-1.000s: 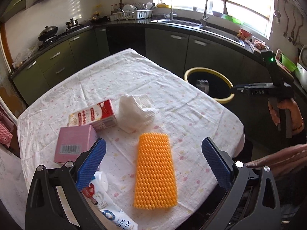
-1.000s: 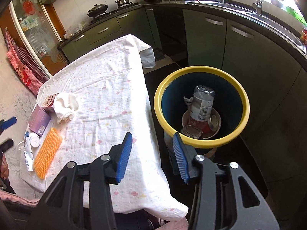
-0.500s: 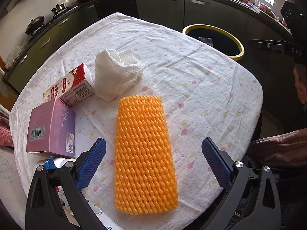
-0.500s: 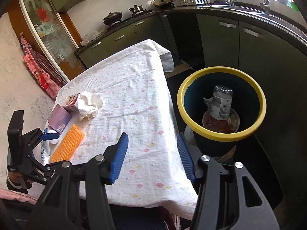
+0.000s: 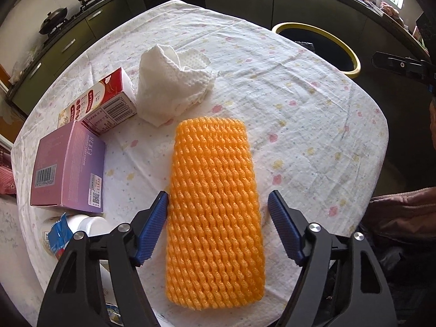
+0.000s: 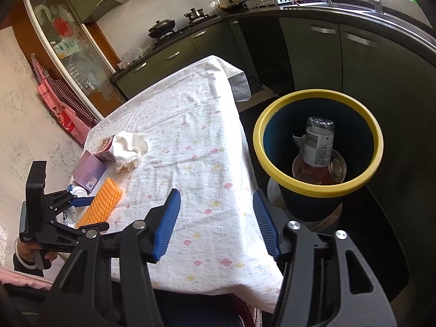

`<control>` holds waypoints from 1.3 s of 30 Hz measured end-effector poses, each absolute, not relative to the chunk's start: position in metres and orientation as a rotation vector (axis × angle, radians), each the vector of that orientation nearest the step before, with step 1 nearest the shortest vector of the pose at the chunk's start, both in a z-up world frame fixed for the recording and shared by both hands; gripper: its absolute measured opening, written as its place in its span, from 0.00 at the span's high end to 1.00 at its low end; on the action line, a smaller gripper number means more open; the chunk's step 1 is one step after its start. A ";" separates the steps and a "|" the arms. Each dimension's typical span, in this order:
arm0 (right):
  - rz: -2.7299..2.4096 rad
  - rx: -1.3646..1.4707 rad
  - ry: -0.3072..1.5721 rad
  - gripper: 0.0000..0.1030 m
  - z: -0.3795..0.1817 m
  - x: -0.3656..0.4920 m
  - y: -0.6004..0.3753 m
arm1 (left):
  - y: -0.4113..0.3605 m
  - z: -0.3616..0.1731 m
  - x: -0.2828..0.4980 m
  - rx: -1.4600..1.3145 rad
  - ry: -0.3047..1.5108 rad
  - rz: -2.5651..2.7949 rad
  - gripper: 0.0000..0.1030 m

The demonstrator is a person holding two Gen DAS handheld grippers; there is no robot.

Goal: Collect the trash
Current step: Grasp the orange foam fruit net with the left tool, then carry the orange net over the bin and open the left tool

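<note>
- orange foam net [image 5: 215, 212] lies flat on the bench [image 5: 299, 114], long axis pointing away from the camera
- left gripper [image 5: 218, 229] is down over the net's near half, blue pads on either side; jaws have just been closing in, left pad at the net's edge, right pad with a gap beside the net, so not pinching it
- crumpled white paper towel [image 5: 171, 87] just beyond the net's far end
- red-and-white carton [image 5: 100, 103] to the left of the towel, touching it
- purple box [image 5: 68, 169] left of the net, near the carton
- white tube with blue wrapper [image 5: 70, 231] at the bench edge, left of the net's near end, partly hidden by the left gripper
- right gripper [image 6: 216, 223] hangs off the bench corner far from the net, jaws have just been opening, spread with nothing between them
- yellow-rimmed bin [image 6: 318, 188] stands on the floor beside the bench, well apart from the net; a plastic bottle [image 6: 318, 147] and other trash inside
</note>
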State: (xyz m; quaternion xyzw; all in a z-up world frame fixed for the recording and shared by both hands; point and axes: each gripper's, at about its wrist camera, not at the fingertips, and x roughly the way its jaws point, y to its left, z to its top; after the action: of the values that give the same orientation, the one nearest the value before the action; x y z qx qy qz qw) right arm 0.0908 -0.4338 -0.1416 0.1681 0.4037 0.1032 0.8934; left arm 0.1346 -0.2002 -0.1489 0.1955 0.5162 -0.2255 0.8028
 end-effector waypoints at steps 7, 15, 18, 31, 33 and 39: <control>0.216 0.341 0.845 0.48 -0.143 0.091 -0.432 | -0.195 -0.143 0.132 0.389 1.094 -0.494 0.53; 0.203 0.324 0.847 0.48 -0.142 0.091 -0.429 | -0.191 -0.118 0.127 0.340 1.034 -0.529 0.86; 0.186 0.316 0.842 0.48 -0.141 0.089 -0.432 | -0.200 -0.107 0.122 0.349 1.003 -0.553 0.86; 0.005 0.320 0.790 0.45 -0.139 0.060 -0.482 | -0.316 -0.055 0.127 0.402 0.881 -0.792 0.86; -0.011 0.340 0.784 0.44 -0.141 0.055 -0.493 | -0.341 -0.048 0.137 0.407 0.873 -0.823 0.86; -0.046 0.397 0.784 0.44 -0.153 0.046 -0.521 | -0.423 -0.040 0.168 0.477 0.859 -0.879 0.85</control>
State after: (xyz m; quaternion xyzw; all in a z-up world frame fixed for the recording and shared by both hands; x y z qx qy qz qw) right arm 0.0461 -0.5213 -0.1532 0.1923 0.3796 -0.0224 0.9047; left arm 0.1678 -0.4226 -0.0403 0.2218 0.3992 -0.4082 0.7905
